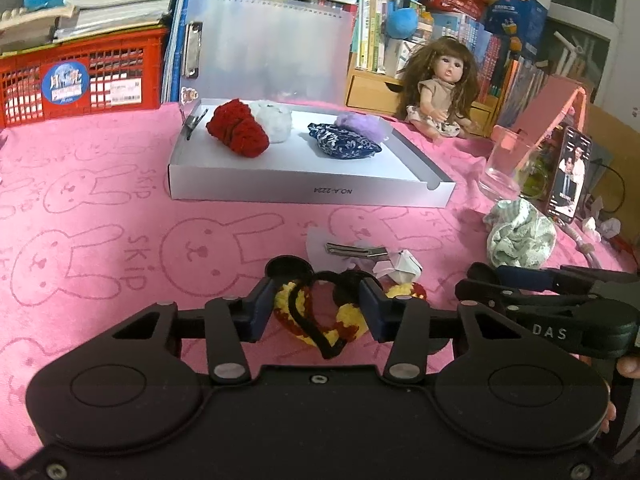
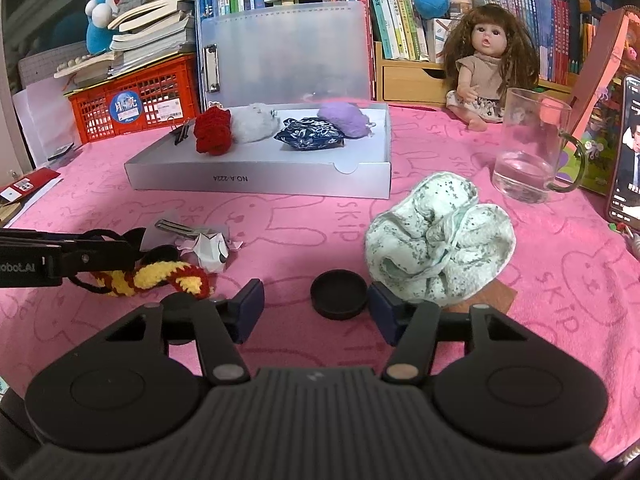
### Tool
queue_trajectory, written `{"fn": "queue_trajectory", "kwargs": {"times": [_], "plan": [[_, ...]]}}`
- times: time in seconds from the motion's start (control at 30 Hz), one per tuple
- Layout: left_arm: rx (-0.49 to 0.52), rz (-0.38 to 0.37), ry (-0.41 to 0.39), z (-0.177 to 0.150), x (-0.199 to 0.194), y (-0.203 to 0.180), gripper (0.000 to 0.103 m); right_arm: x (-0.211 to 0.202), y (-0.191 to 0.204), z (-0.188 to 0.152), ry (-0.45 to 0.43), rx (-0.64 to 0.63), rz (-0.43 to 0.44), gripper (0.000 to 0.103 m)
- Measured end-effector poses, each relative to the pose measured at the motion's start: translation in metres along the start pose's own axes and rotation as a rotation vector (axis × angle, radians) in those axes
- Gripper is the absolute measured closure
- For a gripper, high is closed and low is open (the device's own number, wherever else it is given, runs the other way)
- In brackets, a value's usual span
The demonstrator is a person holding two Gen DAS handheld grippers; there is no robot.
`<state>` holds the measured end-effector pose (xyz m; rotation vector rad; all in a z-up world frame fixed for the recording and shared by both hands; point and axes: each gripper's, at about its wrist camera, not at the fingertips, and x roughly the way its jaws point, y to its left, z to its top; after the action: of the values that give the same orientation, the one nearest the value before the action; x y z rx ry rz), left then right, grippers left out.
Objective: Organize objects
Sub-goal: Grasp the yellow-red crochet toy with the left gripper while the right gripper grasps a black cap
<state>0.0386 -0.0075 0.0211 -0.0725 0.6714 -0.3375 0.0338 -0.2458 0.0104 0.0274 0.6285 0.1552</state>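
Observation:
A white shallow box [image 1: 304, 194] [image 2: 256, 182] on the pink cloth holds a red knitted piece [image 1: 238, 132], a white fluffy one [image 1: 276, 120], a dark blue patterned one [image 1: 344, 142] and a purple one [image 1: 356, 122]. My left gripper [image 1: 316, 314] is open, its fingers on either side of a yellow-and-red knitted scrunchie [image 1: 348, 316] [image 2: 160, 276] lying on the cloth. My right gripper [image 2: 316, 312] is open and empty, just left of a pale green scrunchie [image 2: 438, 248] [image 1: 520, 236].
A metal hair clip [image 1: 352, 250] and a crumpled paper bit [image 2: 210, 250] lie beside the yellow scrunchie. A glass mug [image 2: 532, 152], a phone [image 2: 626, 152], a doll [image 2: 490, 64], a red crate [image 2: 136, 96] and books ring the cloth.

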Motion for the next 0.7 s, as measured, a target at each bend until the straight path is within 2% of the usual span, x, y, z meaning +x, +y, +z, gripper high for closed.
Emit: {"fn": "queue_trajectory", "kwargs": {"times": [0.27,0.5,0.7], "plan": [[0.117,-0.02,-0.005,-0.007,-0.013,-0.016,0.058,0.001,0.001,0.0,-0.001,-0.002,-0.002,0.041],[0.147,-0.049,-0.008,-0.012,-0.019,-0.021,0.056,0.001,0.001,0.0,-0.001,-0.002,-0.002,0.042],[0.136,-0.078,0.057,-0.021,-0.004,-0.021,0.057,0.001,0.001,0.0,-0.001,-0.004,-0.002,0.042]]}}
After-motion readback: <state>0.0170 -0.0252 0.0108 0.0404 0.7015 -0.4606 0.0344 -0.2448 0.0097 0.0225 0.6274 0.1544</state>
